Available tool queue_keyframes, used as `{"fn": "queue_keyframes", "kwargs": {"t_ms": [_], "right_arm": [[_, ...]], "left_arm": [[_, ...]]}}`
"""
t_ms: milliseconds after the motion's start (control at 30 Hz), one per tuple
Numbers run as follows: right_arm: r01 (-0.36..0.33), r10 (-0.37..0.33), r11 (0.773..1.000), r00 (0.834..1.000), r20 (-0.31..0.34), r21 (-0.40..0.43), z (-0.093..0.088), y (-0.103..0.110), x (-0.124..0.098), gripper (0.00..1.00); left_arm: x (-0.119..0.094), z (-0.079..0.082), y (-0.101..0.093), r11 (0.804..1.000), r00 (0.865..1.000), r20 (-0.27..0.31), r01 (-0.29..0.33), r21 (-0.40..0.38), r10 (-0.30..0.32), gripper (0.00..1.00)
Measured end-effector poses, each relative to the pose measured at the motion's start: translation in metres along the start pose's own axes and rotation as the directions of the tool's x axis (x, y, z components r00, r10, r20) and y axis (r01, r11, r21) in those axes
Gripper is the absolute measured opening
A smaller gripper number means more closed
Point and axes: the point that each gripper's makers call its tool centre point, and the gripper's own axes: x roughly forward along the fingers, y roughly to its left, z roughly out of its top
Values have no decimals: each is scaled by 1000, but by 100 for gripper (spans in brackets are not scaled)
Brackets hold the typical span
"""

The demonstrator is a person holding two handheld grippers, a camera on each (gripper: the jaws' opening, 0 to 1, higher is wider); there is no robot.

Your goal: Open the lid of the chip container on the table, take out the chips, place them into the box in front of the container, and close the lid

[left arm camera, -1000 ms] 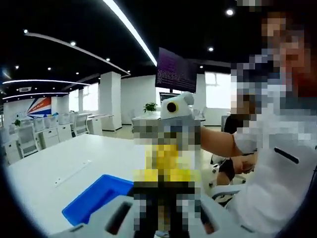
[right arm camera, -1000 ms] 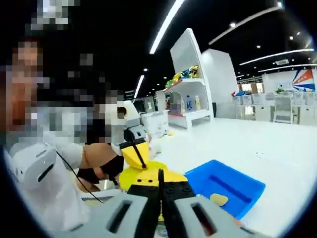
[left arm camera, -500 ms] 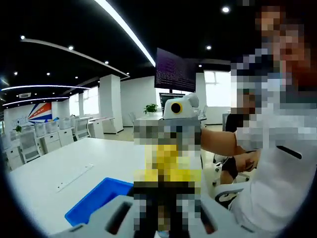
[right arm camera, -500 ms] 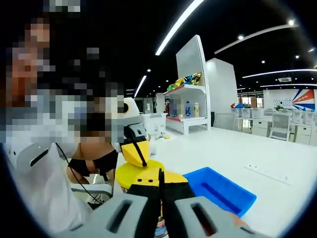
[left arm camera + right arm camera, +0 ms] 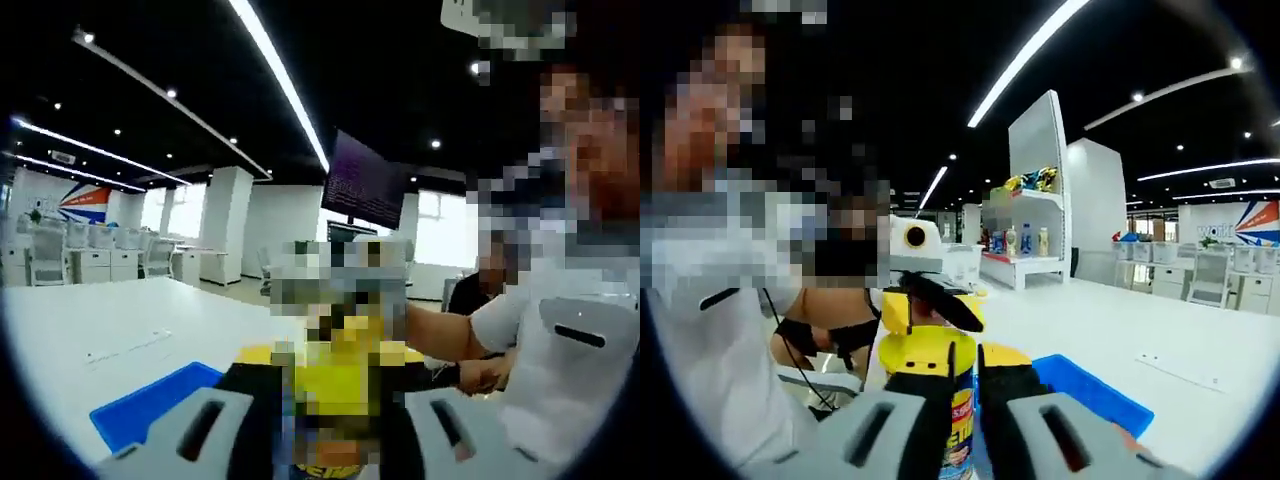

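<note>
The chip container (image 5: 350, 370), yellow and partly blurred, stands between my left gripper's (image 5: 330, 420) two black jaws, which are shut on it. In the right gripper view the container's printed side (image 5: 960, 435) shows under its round yellow lid (image 5: 925, 350), which lies flat on top. My right gripper (image 5: 963, 375) is just in front of the lid, its black fingers a narrow gap apart and holding nothing. The left gripper (image 5: 930, 295) reaches in from behind the container. The blue box (image 5: 1095, 395) sits on the table to the right of the container; its inside is hidden.
The white table (image 5: 120, 320) stretches away past the blue box (image 5: 150, 405). A person in a white shirt (image 5: 570, 340) sits close beside the container. A white shelf unit (image 5: 1040, 230) with bottles stands far behind.
My right gripper's fingers were pressed together and now stand slightly apart, with the yellow lid flat on the container. Both views have tilted, and the container looms larger in the left gripper view.
</note>
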Motion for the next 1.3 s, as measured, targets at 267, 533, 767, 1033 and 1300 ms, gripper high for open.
{"fn": "queue_keyframes", "kwargs": {"t_ms": [267, 533, 767, 1033, 1300], "right_arm": [[87, -87, 996, 995, 54, 11, 2, -22, -29, 31], [213, -214, 973, 977, -7, -85, -34, -48, -54, 47], [248, -255, 963, 965, -59, -106, -62, -55, -63, 53], [329, -340, 937, 935, -102, -117, -92, -76, -79, 60], [326, -341, 938, 927, -155, -114, -125, -77, -76, 66]], "left_arm": [[-38, 27, 17, 995, 990, 139, -50, 91, 37, 50], [-78, 0, 51, 969, 981, 92, -185, 164, 172, 58], [-96, -31, 70, 957, 969, 61, -247, 152, 241, 62], [-111, -75, 96, 919, 934, -37, -341, 199, 354, 69], [-110, -120, 112, 906, 907, -116, -380, 186, 404, 73]]}}
